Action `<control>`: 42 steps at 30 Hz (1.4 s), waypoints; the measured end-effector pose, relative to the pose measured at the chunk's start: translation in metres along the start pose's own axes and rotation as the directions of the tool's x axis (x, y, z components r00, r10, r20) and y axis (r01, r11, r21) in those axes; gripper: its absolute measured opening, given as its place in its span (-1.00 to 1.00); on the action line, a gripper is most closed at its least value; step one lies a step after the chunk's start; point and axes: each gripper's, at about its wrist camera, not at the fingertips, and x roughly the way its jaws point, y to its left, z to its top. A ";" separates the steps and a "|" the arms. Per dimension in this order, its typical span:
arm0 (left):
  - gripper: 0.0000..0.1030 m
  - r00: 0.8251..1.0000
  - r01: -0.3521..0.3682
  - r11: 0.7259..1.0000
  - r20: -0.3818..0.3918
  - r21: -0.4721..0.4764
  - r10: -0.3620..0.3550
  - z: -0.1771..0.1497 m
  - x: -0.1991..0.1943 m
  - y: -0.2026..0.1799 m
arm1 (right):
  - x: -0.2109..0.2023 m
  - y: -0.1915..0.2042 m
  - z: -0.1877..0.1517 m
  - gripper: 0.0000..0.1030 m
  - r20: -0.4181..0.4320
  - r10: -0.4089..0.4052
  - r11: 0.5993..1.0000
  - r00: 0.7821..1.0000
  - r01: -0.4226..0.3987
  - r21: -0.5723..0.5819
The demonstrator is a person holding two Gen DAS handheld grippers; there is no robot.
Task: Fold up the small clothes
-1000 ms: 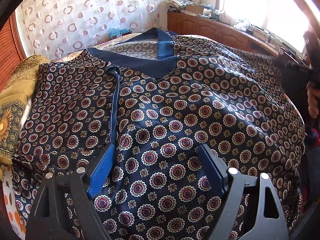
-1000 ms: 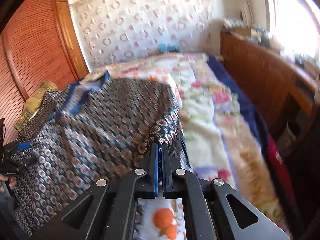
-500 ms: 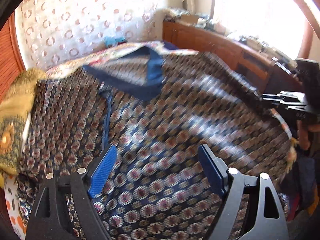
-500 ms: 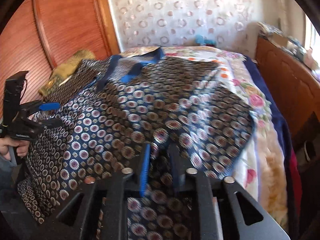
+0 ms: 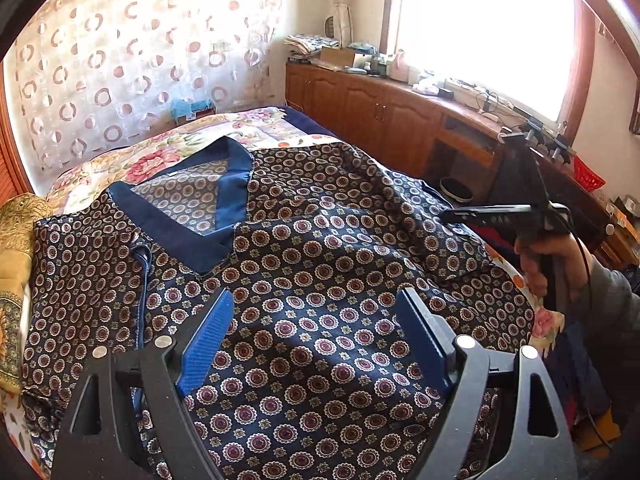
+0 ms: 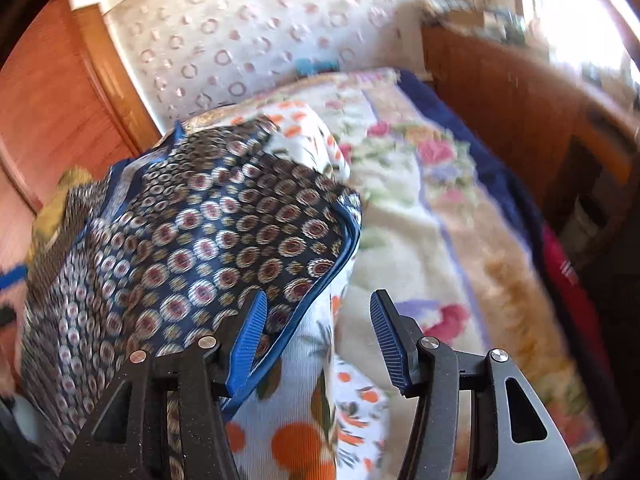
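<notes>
**Patterned garment, spread on bed**

Garment [image 5: 320, 264]: navy, medallion print, plain blue V-neck band [image 5: 236, 192]; filled centre of left wrist frame, lying on floral bedspread [image 6: 420, 184]. No legible writing. Left gripper [image 5: 316, 336]: jaws apart above cloth. Right gripper [image 6: 318, 332]: jaws apart, at garment's blue-piped edge, lower centre.

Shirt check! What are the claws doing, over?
Left claw open over patterned shirt. Right claw open at its hem. Shirt spread on floral bedspread. Nothing blocking.
</notes>
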 end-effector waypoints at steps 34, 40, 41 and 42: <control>0.63 0.989 -0.144 0.972 0.000 -0.184 0.146 -0.053 -0.037 0.113 | 0.007 0.171 0.070 -0.20 0.042 0.128 0.925 0.991 -0.104 -0.365; 0.63 0.979 -0.201 0.961 0.001 -0.189 0.205 -0.043 -0.039 0.149 | 0.034 0.147 0.077 -0.17 0.008 0.040 0.943 0.999 -0.035 -0.330; 0.63 0.976 -0.213 0.958 -0.003 -0.194 0.216 -0.041 -0.039 0.157 | 0.040 0.146 0.079 -0.12 0.008 0.031 0.946 0.999 -0.027 -0.323; 0.63 0.974 -0.223 0.955 -0.007 -0.198 0.226 -0.039 -0.039 0.165 | 0.051 0.145 0.083 -0.02 0.009 0.023 0.948 1.000 -0.019 -0.319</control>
